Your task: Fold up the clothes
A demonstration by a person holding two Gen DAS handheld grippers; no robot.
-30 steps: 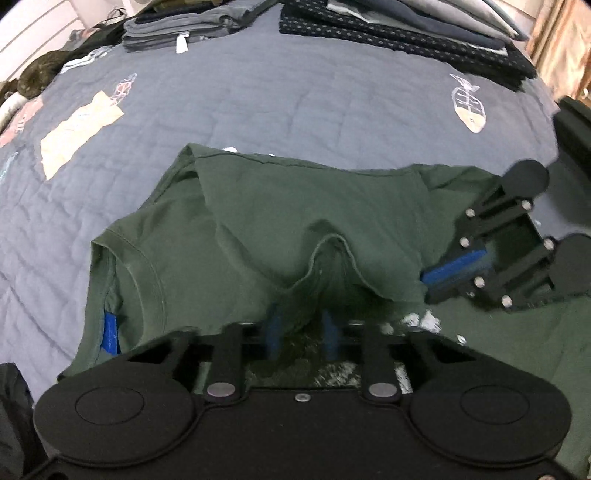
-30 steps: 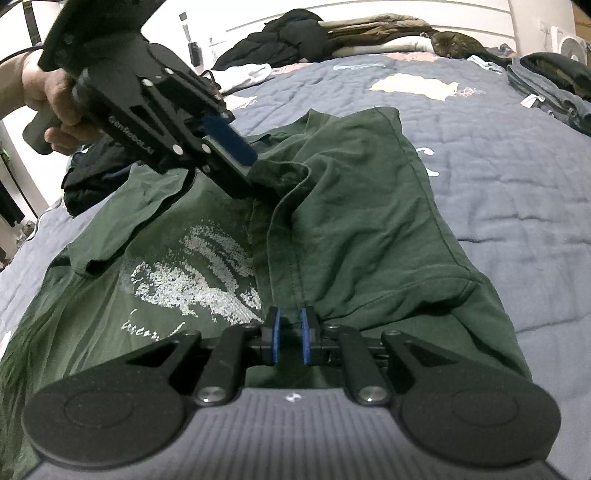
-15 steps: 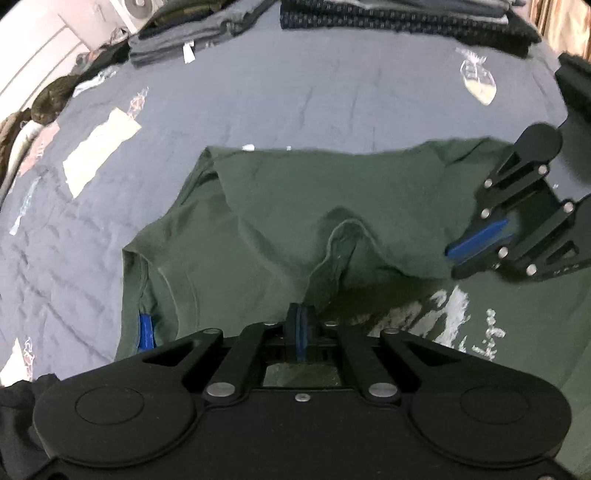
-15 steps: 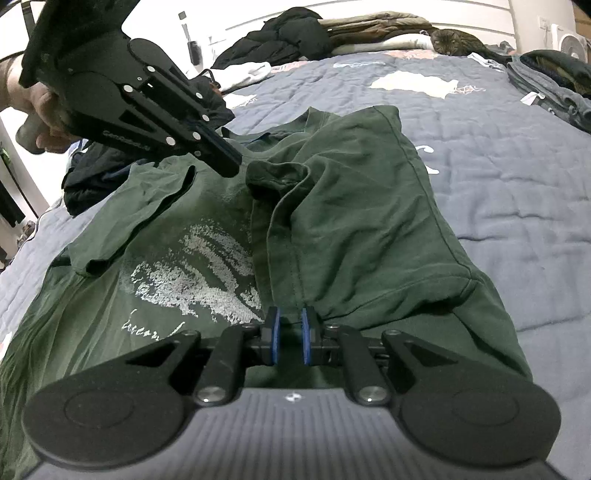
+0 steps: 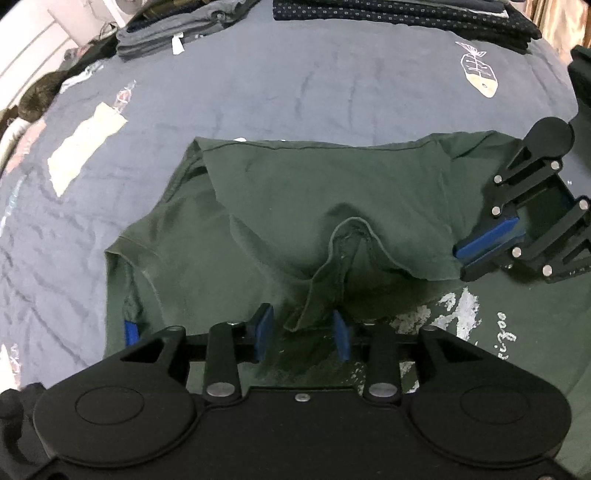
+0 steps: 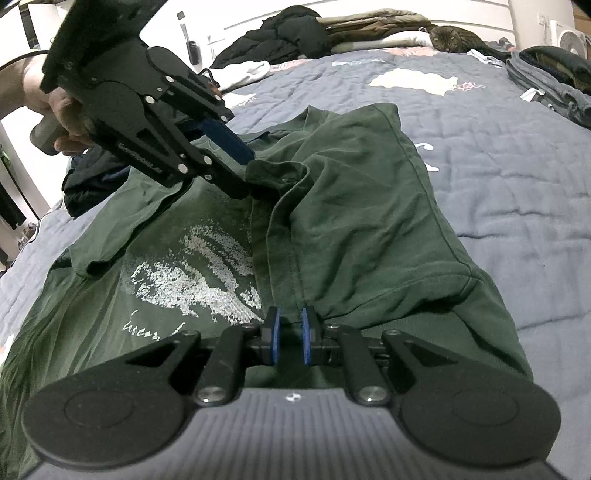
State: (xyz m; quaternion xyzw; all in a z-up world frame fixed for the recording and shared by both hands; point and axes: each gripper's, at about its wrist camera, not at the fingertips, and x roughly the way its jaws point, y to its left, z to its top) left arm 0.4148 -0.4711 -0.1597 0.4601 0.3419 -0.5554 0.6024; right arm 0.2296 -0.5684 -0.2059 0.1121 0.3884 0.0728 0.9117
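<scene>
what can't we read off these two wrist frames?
- Hem end of the green T-shirt: cut off by the right wrist view's lower edge and hidden behind the right gripper.
- White lettering under the print: too small and warped, left wrist view.
- Fabric beneath the left gripper, jaws opening: covered by its black body.
- Folded piles: cropped by the top edge.

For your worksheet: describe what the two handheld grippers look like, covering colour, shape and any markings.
Both are black. The left gripper has flat linkage bars joined by silver rivets, blue pads on its fingers, round discs at the linkage ends, faint raised lettering along one bar, and a grey handle. The right gripper has the same black bars, rivets and blue pads; its body shows a grey ribbed panel. No cables are visible.
</scene>
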